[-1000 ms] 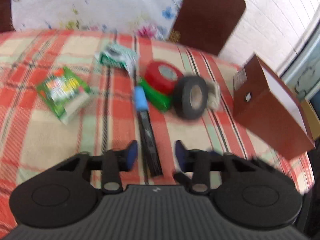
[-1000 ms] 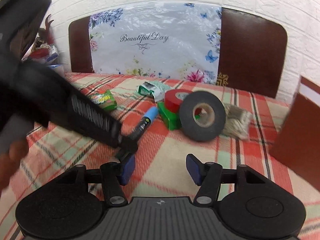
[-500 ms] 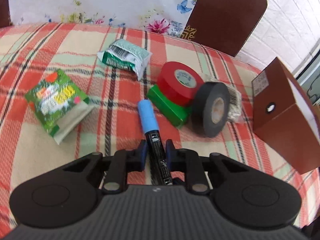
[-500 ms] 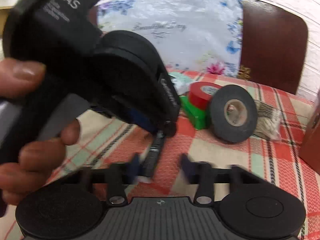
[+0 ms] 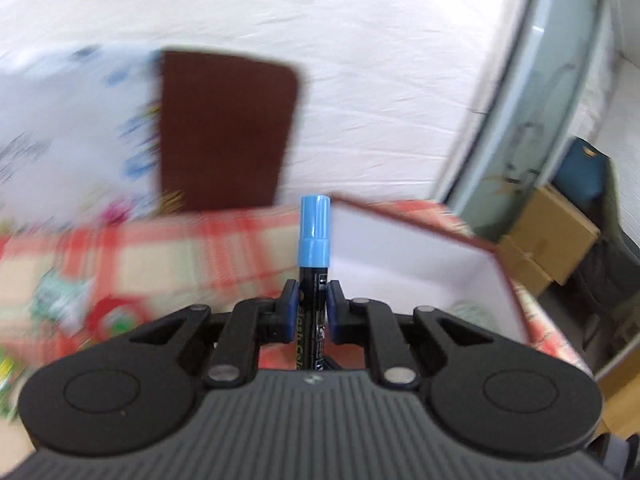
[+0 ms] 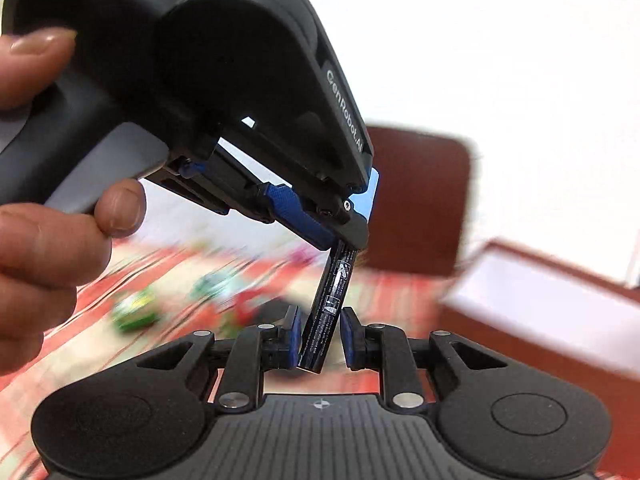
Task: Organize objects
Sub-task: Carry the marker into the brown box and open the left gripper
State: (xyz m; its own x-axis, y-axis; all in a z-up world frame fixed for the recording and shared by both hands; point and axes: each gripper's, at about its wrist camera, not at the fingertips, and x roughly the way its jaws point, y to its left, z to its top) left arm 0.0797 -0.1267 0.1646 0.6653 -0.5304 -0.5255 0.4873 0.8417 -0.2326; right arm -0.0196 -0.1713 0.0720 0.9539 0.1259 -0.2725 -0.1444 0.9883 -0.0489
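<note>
Item: marker, light, rigid, slick barrel | my left gripper clamped mid-barrel | my right gripper parted around tail, left pad touching | regrip below cap.

Left tool clamped on black marker, blue cap up, white-lined box behind
</note>
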